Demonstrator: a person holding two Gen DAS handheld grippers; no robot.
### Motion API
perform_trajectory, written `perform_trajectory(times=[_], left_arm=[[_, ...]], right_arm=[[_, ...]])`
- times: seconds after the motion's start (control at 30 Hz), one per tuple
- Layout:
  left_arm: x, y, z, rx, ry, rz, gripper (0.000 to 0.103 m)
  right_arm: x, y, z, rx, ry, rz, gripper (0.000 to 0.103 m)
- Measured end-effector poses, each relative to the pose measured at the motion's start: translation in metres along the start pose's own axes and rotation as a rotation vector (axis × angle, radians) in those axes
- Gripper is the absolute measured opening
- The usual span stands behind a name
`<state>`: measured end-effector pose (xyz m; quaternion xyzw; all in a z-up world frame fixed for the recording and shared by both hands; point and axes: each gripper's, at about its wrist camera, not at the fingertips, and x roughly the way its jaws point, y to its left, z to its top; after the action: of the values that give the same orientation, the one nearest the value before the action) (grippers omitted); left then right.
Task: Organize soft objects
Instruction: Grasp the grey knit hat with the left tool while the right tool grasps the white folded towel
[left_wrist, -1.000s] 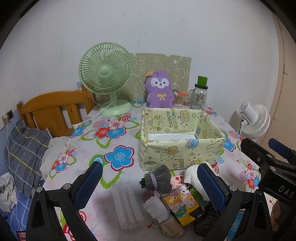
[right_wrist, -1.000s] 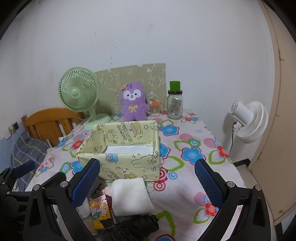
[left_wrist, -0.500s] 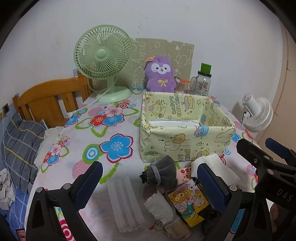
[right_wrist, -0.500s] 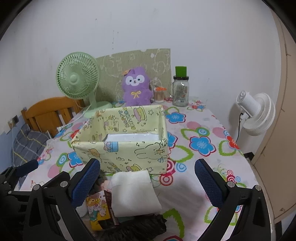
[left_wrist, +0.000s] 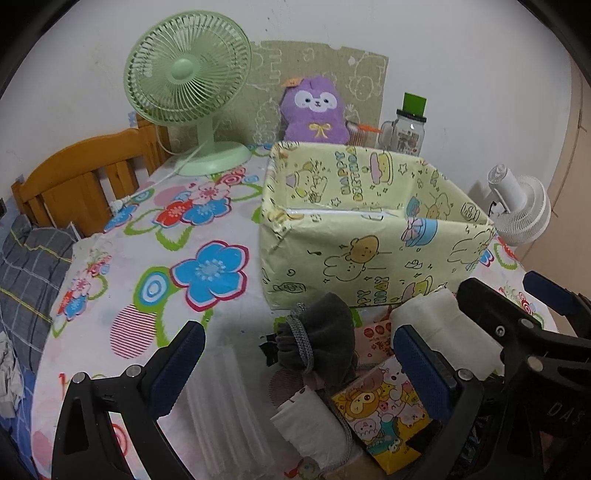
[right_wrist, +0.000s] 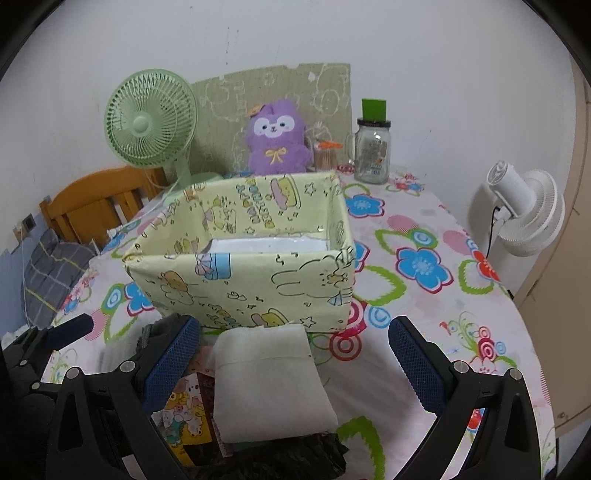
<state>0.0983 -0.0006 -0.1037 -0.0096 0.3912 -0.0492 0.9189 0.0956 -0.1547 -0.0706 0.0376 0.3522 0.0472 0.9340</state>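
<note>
Your white cloth (right_wrist: 271, 384) lies folded, long axis running toward the box (right_wrist: 258, 280); both your grippers, left (left_wrist: 295, 369) and right (right_wrist: 295, 358), gape wide, holding nothing.

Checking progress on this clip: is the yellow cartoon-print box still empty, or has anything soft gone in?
Looks empty: the yellow box shows only bare white floor, though its near part is hidden. The white folded cloth lies outside.

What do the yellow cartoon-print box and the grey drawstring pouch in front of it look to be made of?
The yellow cartoon-print box looks like a stiff carton wrapped in glossy gift paper: creased corners, a shiny taped rim, and a plain white floor inside. The grey drawstring pouch looks like soft matte fabric, perhaps fleece or velvet: it slumps in folds and has a braided cord. Neither is certain from appearance alone.
</note>
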Motion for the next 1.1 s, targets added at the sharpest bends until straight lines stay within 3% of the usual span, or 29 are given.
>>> perform_trajectory(times=[0.4,0.9,1.1], left_arm=[[0.028,-0.002,-0.003,0.011,0.069,0.002,0.098],[0.045,-0.005,-0.007,0.03,0.117,-0.013,0.084],[0.042,-0.009,-0.008,0.043,0.111,-0.05,0.067]], right_arm=[[0.036,0.001,-0.005,-0.004,0.103,0.034,0.098],[0.068,0.002,-0.013,0.006,0.214,0.081,0.094],[0.068,0.006,-0.013,0.005,0.214,0.107,0.073]])
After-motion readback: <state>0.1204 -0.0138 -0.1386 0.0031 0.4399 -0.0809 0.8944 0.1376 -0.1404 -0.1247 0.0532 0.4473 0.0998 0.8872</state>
